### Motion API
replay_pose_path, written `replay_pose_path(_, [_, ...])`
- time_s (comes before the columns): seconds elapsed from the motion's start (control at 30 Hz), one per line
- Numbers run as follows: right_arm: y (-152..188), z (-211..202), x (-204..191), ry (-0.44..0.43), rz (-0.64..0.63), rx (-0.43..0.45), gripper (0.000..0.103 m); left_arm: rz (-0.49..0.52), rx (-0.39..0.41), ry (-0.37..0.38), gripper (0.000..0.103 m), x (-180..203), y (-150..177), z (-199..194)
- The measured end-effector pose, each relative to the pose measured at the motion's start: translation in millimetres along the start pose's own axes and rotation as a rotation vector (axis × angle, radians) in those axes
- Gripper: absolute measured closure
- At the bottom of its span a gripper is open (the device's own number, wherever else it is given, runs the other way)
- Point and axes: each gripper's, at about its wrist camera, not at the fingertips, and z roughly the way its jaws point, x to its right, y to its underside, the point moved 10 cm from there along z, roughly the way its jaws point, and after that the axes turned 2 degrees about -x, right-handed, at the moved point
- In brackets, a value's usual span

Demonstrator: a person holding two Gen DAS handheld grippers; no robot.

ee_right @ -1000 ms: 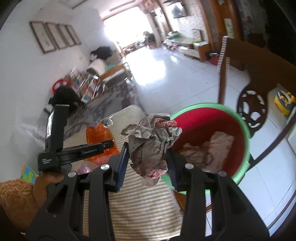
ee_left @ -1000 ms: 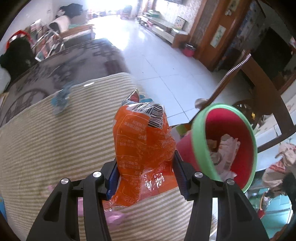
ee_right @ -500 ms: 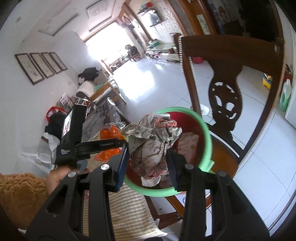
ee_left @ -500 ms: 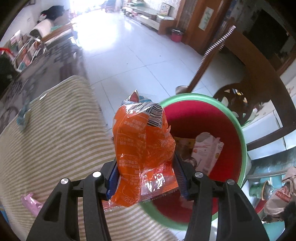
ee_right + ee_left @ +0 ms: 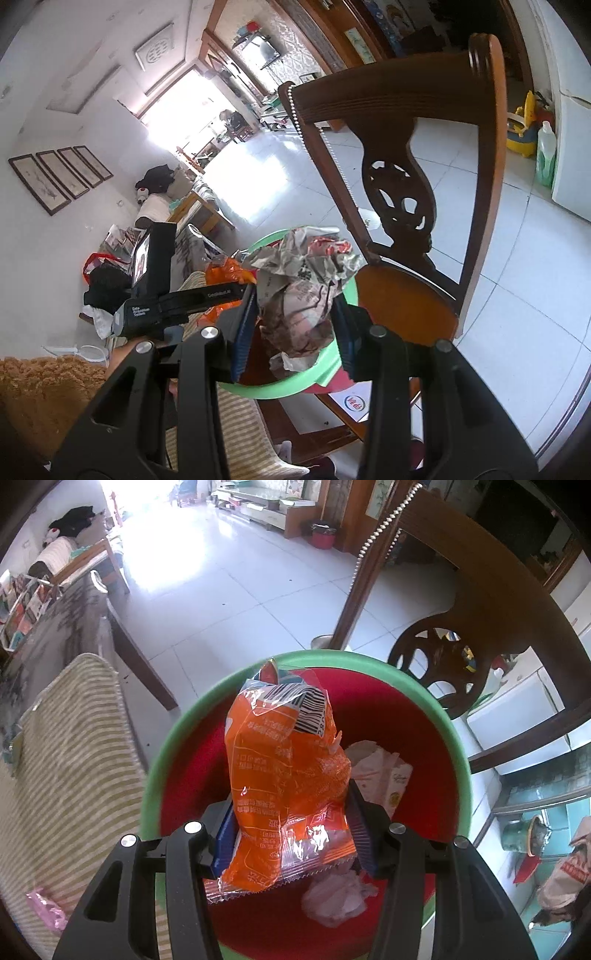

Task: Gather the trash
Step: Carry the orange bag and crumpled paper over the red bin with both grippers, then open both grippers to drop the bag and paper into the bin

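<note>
**Both grippers carry trash at the red bin**

The left gripper (image 5: 291,834) points steeply down over a red bin with a green rim (image 5: 373,662). Its fingers (image 5: 223,843) are partly closed and clamp the lower half of an orange snack wrapper (image 5: 284,771), which stands upright between them with a barcode flap at its top. The wrapper hangs directly above the bin's open mouth. Inside the bin lie a pale printed packet (image 5: 384,775) against the far wall and a crumpled pinkish tissue (image 5: 338,897) near the bottom.

The right gripper (image 5: 293,332) is likewise partly closed, its fingers (image 5: 243,339) pressing on a ball of crumpled newspaper (image 5: 303,288). The ball sits over the near edge of the bin's green rim (image 5: 280,387), beside the seat of a carved wooden chair (image 5: 402,295). The left gripper's black body (image 5: 177,299) shows to the left in this view.

A striped cloth (image 5: 55,760) covers the desk next to the bin, and a small pink wrapper (image 5: 46,910) lies on it, apart from the bin.
</note>
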Motion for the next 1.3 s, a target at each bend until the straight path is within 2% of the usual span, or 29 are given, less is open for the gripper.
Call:
replay_pose_path(0.3, [-7, -4, 10, 0.033, 0.013, -0.006, 0.065, 0.039, 0.035, 0.022, 0.053, 13, -2, -7])
replay_pose_path(0.63, [-29, 6, -5, 0.041, -0.05, -0.024, 0.065, 0.031, 0.108, 0.121, 0.053, 0, -2, -50])
replay_pose_path(0.87, [-29, 36, -32, 0.013, -0.115, -0.084, 0.065, -0.067, 0.137, 0.22, 0.053, -18, 0, -64])
replay_pose_path(1.13, [-14, 79, -62, -0.027, -0.166, -0.171, 0.065, -0.117, 0.099, 0.265, 0.052, -33, 13, -59])
replay_pose_path(1.3, [-9, 91, -61, -0.011, -0.161, -0.191, 0.065, -0.118, 0.068, 0.284, 0.051, -37, 22, -52])
